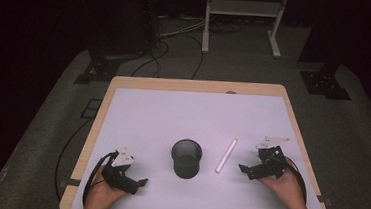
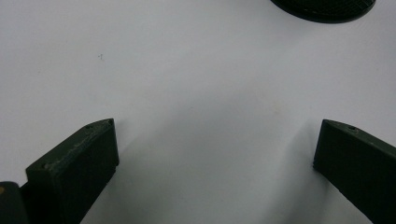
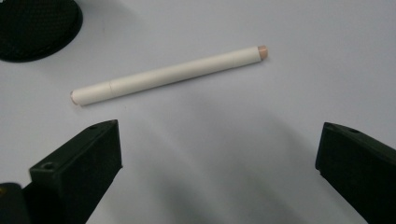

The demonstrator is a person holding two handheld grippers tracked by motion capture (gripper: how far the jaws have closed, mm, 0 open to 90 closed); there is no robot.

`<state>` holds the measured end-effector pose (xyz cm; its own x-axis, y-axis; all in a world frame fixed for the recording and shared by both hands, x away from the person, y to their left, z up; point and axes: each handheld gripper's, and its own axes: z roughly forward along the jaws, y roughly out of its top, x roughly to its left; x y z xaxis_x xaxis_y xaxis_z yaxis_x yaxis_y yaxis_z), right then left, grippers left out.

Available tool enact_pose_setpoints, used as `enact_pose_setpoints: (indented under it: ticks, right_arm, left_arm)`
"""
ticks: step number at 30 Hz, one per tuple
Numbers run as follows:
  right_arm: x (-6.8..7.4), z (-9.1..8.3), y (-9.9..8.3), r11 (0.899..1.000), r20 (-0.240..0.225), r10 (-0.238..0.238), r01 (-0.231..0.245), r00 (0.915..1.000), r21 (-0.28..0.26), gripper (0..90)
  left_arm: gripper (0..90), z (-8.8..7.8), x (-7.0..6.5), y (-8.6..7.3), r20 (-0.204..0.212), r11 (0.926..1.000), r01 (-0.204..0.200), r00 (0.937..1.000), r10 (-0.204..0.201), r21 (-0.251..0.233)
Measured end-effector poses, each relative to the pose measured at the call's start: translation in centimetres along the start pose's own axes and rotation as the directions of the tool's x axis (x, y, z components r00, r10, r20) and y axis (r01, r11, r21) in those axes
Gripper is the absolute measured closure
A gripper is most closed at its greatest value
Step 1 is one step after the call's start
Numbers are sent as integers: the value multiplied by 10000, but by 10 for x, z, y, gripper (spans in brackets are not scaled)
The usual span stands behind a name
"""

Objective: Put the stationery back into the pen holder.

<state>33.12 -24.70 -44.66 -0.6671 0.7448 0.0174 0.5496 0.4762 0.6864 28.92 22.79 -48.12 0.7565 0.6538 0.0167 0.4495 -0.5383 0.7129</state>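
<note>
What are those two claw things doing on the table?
A person holds a gripper in each hand. The right gripper sits open, pointing at a white pen that lies flat on the table. The left gripper is open too, with nothing between its fingers. A black mesh cup stands upright between them, left of the pen. Nothing is picked up yet.

Between jaws: bare bench (image 1: 147,116).
Obstacles: mesh cup (image 1: 186,157) mid-bench; white stick (image 1: 226,155) just beside it.
</note>
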Motion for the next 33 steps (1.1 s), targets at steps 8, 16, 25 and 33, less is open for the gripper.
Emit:
enact_pose_setpoints:
  ticks: [8,16,25,33]
  right_arm:
    - [-2,0,14,10000,142,55,-54,9999,-61,46]
    - [-1,6,30,9999,151,89,-91,9998,135,51]
    - [0,14,46,9996,216,22,-28,9998,296,52]
    - [-2,27,57,9987,327,130,-146,9994,493,57]
  left_arm:
    - [0,0,0,0,4,10000,0,10000,0,6]
    - [0,0,0,0,4,10000,-1,10000,1,4]
    - [0,0,0,0,5,10000,-2,10000,2,4]
    - [0,0,0,0,4,10000,0,10000,0,3]
